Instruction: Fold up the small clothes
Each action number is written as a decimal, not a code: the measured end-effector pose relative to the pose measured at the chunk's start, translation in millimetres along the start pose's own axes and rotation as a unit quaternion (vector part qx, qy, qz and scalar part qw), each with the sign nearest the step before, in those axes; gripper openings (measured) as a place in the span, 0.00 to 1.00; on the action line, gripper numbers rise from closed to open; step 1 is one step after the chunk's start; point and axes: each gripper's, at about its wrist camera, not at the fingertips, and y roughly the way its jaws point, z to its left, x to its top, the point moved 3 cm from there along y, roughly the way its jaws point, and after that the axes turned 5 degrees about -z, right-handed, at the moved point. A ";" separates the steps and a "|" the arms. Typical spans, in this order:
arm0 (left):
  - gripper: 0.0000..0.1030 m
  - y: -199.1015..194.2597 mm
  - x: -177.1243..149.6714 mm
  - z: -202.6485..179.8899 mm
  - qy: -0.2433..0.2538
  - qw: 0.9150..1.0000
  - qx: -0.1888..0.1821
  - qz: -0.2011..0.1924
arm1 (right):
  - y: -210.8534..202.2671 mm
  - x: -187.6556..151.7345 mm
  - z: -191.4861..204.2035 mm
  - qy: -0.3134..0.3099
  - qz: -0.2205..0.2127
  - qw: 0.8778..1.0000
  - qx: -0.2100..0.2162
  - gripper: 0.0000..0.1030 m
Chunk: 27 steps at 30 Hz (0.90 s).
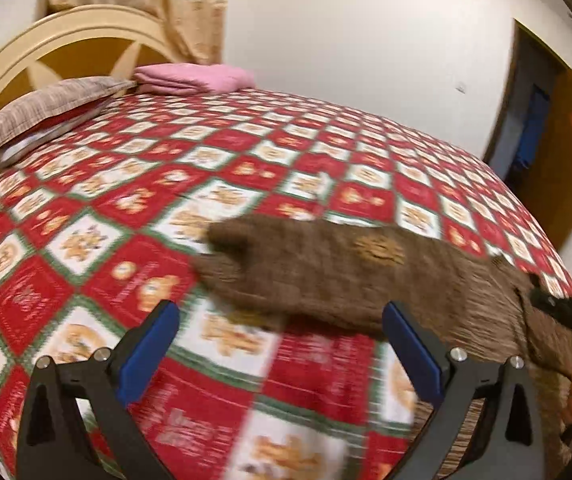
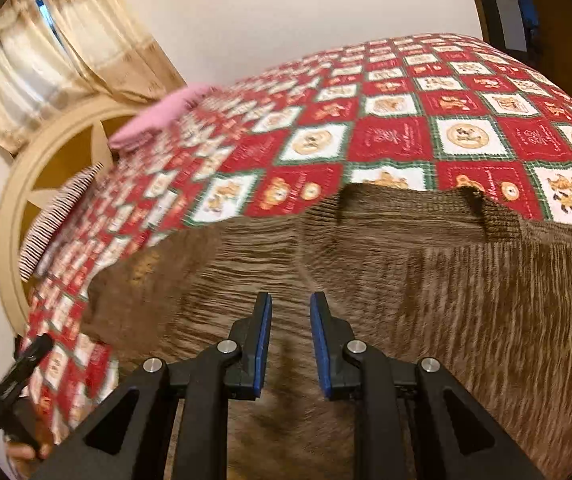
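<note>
Left gripper: jaws spread as wide as they go, nothing between the blue pads, only bedspread below. Right gripper: jaws narrowed to a slim gap, hovering over brown knit; no cloth visibly pinched between the pads, so apparently not holding. Brown knitted garment: small sweater or similar, ribbed and fuzzy, lying flat across the bedspread at the near edge, from 12 o'clock of the left gripper round to 3 o'clock; in the right wrist view filling everything from 9 through 12 to 3 o'clock. Tan round patch on the knit at 1 o'clock of the left gripper, detail blurred. Handling, as judged: light, soft, limp, stretchy, not slippery, not fragile; likely to sag and bunch when lifted, so best taken at a hem, cuff or corner edge, both sides together. Further out: pillow and folded pink cloth at 10 to 11 o'clock by the headboard; curtain behind; door at 2 o'clock. Writing: script lettering in the red squares of the bedspread, too blurred to read; red emblem on the door, unreadable. No brand seen.
</note>
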 end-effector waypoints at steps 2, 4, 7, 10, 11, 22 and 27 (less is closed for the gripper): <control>1.00 3.0 -1.0 13.5 -0.012 1.000 0.009 0.000 | -7.9 -9.8 1.9 -0.011 0.002 1.000 -0.019 0.20; 1.00 9.9 -2.6 25.3 -0.032 0.999 0.012 0.006 | -14.8 -25.5 2.0 -0.031 0.009 0.999 -0.038 0.20; 1.00 18.1 -6.7 37.4 -0.067 0.998 0.005 0.013 | -10.4 -50.9 -4.7 -0.075 0.016 0.994 -0.076 0.21; 0.99 21.5 -9.4 46.0 -0.098 0.995 -0.008 0.019 | -11.4 -51.8 -3.5 -0.082 0.007 0.993 -0.083 0.23; 0.95 21.0 -9.3 48.4 -0.107 0.994 -0.009 0.019 | -11.0 -52.7 -1.5 -0.090 0.005 0.992 -0.091 0.23; 0.63 52.9 -9.6 57.8 -0.262 0.960 -0.085 0.056 | -6.0 -59.0 16.0 -0.137 0.010 0.986 -0.093 0.49; 0.40 77.4 -20.1 63.6 -0.355 0.926 -0.108 0.070 | -8.2 -58.0 11.5 -0.120 0.006 0.990 -0.077 0.49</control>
